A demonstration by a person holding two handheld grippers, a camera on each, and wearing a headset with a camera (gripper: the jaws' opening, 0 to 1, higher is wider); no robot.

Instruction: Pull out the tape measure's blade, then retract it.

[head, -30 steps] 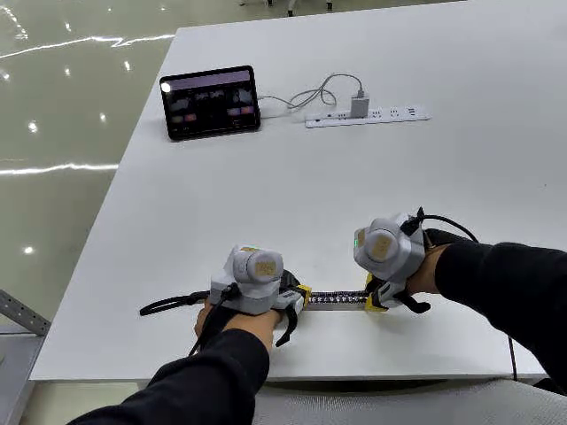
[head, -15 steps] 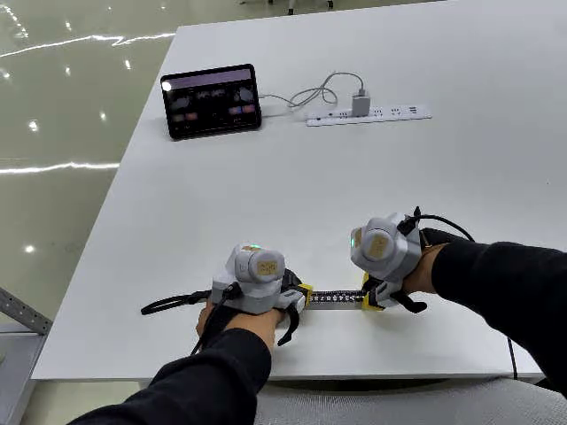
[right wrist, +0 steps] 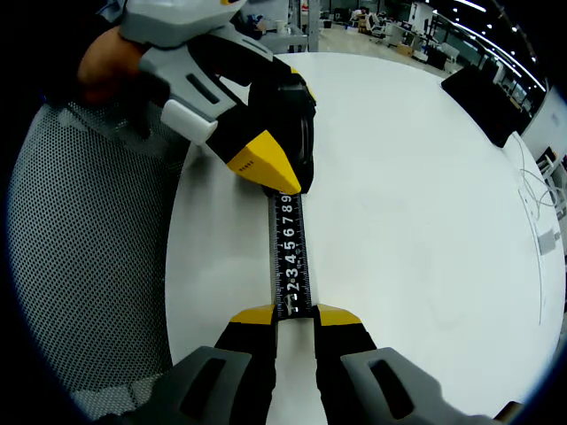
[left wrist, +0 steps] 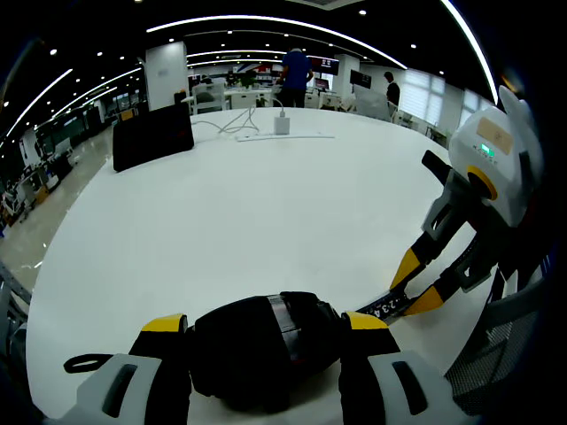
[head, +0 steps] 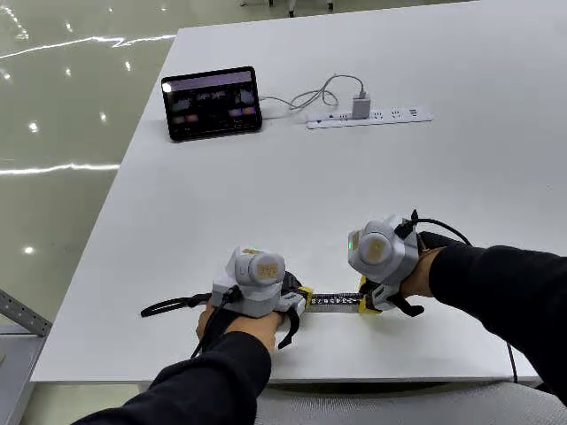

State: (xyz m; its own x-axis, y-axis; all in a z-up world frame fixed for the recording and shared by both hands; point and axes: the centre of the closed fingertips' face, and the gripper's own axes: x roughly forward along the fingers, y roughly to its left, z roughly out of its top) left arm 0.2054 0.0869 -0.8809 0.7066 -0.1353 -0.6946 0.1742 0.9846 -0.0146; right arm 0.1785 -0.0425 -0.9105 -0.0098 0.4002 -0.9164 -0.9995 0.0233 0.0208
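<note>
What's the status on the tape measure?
Left gripper shut on tape measure case. Right gripper shut on blade tip, short length out. Tablet and power strip far back, nothing blocking.

Two grippers (left wrist: 266,323) (right wrist: 295,314), one tape measure (right wrist: 288,124), one tablet (head: 211,102), one power strip (head: 372,116).

White table (head: 354,177), seen from its near edge. A tablet (head: 211,102) stands propped near the far left side with its screen lit. Well to its right lies a white power strip (head: 368,115) with a charger (head: 360,106) plugged into it. A pale cable (head: 306,96) loops over the tabletop from the charger to the tablet. Near the front edge rests the black tape measure (left wrist: 266,341); its blade (head: 332,300) runs out to the right, roughly parallel to that edge. A black strap (head: 168,305) trails left from it on the surface.
</note>
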